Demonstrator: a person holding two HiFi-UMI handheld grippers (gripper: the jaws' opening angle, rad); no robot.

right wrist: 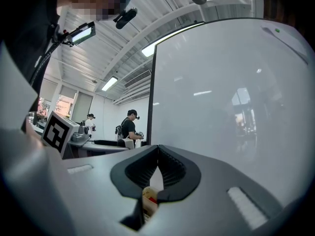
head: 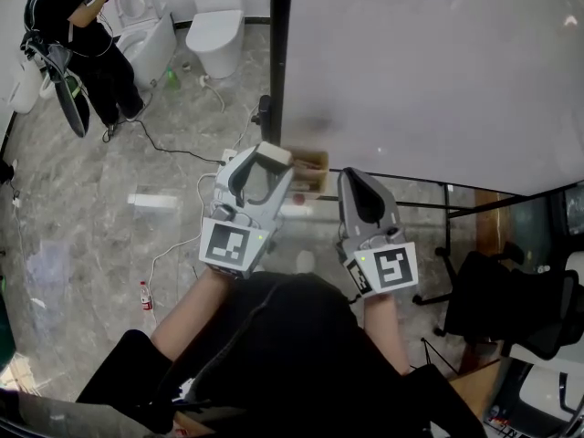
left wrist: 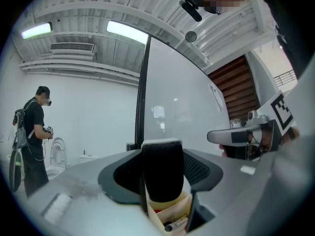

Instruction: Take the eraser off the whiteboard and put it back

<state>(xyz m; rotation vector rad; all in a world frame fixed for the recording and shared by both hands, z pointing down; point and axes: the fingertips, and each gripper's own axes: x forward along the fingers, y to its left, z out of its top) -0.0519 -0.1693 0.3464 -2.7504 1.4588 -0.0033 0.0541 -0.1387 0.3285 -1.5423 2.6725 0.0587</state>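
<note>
My left gripper [head: 270, 164] is shut on the eraser [head: 273, 156], a block with a white top and black felt [left wrist: 162, 176] that fills the space between the jaws. It is held level just in front of the whiteboard [head: 429, 71], near the board's left edge. Below the eraser, a small cardboard box [head: 312, 173] with markers [left wrist: 176, 224] in it hangs at the board's lower edge. My right gripper [head: 352, 177] is beside the left one, to its right. It is shut with nothing in it, and its jaws [right wrist: 157, 150] meet in front of the board.
A black post [head: 276, 53] frames the whiteboard's left side. A person in black [head: 78, 48] stands at the far left by two toilets [head: 217, 21]. Cables and a bottle [head: 145, 297] lie on the floor. A black office chair [head: 511, 304] stands at the right.
</note>
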